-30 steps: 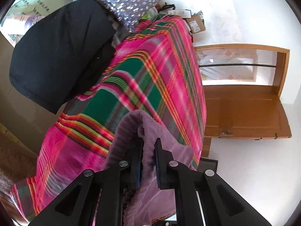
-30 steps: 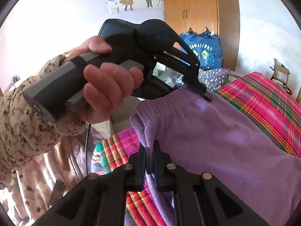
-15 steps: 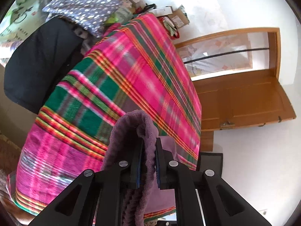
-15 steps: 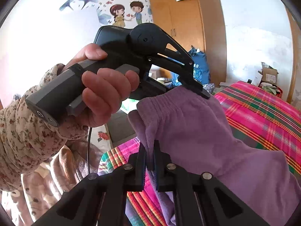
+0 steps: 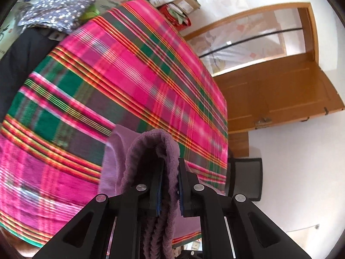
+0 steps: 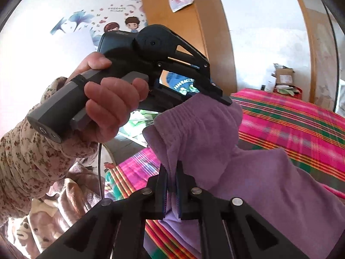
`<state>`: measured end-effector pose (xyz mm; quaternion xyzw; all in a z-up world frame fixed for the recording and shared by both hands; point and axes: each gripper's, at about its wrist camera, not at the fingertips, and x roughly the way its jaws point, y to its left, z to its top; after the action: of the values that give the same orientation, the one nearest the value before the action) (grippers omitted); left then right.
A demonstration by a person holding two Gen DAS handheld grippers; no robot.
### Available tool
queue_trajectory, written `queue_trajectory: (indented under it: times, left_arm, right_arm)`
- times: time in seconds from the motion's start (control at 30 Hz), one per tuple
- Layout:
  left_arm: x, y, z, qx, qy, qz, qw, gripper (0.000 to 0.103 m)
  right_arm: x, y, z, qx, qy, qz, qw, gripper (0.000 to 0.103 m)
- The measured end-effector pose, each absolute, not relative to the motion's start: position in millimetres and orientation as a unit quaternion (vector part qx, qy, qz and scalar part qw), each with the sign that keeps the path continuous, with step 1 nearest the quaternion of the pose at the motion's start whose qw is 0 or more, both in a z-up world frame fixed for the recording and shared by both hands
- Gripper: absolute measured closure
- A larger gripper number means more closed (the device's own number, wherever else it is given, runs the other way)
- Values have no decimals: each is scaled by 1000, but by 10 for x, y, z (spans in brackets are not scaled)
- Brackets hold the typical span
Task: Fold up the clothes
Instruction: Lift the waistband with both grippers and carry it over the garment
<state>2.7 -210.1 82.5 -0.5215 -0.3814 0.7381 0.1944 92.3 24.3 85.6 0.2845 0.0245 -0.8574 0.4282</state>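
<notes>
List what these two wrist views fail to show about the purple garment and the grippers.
- Purple garment: lower part runs off the right wrist view's bottom edge, so its type and length stay unknown.
- Left gripper: in the right wrist view its tips sink into the waistband; only the left wrist view shows them shut on it.
- Plaid cloth: motion-blurred in the left wrist view; whatever it covers is hidden.
- Right gripper: fabric bunched between the fingers hides the pads.

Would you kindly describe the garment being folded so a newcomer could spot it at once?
Look above the bed with the pink and green plaid cover. The garment hangs over it, pinched at its gathered waistband by the left hand-held gripper and the right hand-held gripper. It alone is plain lilac fleece.
</notes>
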Motion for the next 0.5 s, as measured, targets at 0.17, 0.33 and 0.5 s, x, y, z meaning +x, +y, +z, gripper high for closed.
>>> queue_trajectory:
  times: [0.17,0.33,0.5]
  left_arm:
    - [0,-1820,809,-537,-361,736,199,91]
    - [-43,-1556,782,-546,-354,730,208,91]
    - [-99,-1292,726,-563,-337,725,210,91]
  right_arm:
    - [1013,464,815,291,14,-864,410,96]
    - [1014,707,810,293,4,-872,391,96]
    - [1026,907,766,302,-6,-877,373,96]
